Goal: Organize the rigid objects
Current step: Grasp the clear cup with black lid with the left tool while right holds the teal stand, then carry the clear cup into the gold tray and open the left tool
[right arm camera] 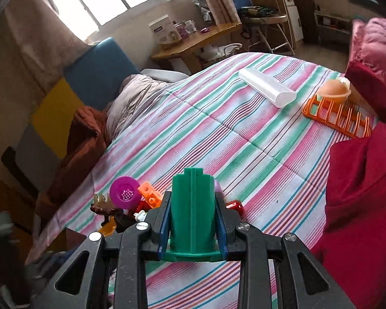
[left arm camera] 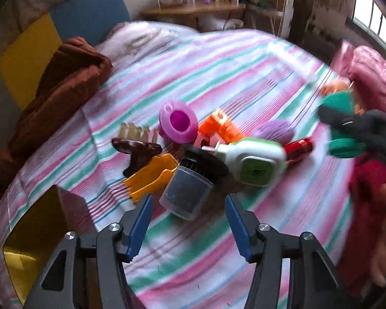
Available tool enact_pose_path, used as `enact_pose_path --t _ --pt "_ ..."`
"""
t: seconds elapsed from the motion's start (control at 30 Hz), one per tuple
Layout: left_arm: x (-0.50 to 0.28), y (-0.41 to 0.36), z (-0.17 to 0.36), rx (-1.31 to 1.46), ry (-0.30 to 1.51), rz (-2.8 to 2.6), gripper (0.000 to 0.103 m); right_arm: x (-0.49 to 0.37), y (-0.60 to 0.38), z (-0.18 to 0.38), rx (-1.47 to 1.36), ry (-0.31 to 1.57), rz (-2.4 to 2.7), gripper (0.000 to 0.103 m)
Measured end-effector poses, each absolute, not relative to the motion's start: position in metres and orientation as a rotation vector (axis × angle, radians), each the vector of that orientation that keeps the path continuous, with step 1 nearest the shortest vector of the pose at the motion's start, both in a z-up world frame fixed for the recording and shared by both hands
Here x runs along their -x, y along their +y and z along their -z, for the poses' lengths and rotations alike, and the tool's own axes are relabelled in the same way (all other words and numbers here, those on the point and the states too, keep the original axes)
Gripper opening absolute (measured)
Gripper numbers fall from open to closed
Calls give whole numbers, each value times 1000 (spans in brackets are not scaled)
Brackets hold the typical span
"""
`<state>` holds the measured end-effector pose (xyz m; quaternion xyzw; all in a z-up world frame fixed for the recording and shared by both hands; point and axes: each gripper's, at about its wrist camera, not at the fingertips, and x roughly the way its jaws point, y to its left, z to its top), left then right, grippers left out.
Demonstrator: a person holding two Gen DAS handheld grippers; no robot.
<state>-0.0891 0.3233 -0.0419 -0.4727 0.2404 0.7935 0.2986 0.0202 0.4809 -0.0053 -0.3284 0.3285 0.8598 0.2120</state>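
right gripper (right arm camera: 193, 221) fingers pinch green plastic cylinder (right arm camera: 193, 211) upright, above striped bedspread (right arm camera: 244, 139). left gripper (left arm camera: 187, 221) fingers spread wide (nothing between), near grey canister (left arm camera: 186, 193) in toy pile.

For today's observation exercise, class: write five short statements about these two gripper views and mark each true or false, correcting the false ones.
1. The right gripper is shut on the green plastic piece. True.
2. The left gripper holds the grey jar. False: its fingers are spread open, and the jar lies ahead of them on the striped bedspread.
3. The orange rack sits in the toy pile. False: it stands apart, near the far right edge of the bedspread.
4. A white tube-shaped case lies on the bedspread. True.
5. The pink funnel-shaped toy lies in the pile. True.
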Motion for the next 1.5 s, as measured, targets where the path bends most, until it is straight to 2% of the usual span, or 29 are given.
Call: enact_pose_path --t 0.1,0.2,0.47,0.83,1.0,1.2,1.5 --pt "103 332 58 1335 612 -2078 58 -19 481 5 915 917 -2392 31" --pt "107 340 63 1297 626 -2065 58 -18 480 5 917 919 -2399 31" --pt "100 343 75 1250 646 -2056 47 -17 480 8 933 929 -2408 31" --pt "97 325 74 1291 481 -2028 46 -15 478 8 930 915 -2422 31" --pt "85 310 62 1273 408 -2034 46 -15 477 8 934 916 -2433 31" --pt "71 280 38 1249 232 -2023 46 -12 470 6 946 863 -2462 31" --pt "50 227 -3 1120 159 -2076 46 -2 456 14 1035 830 -2506 31"
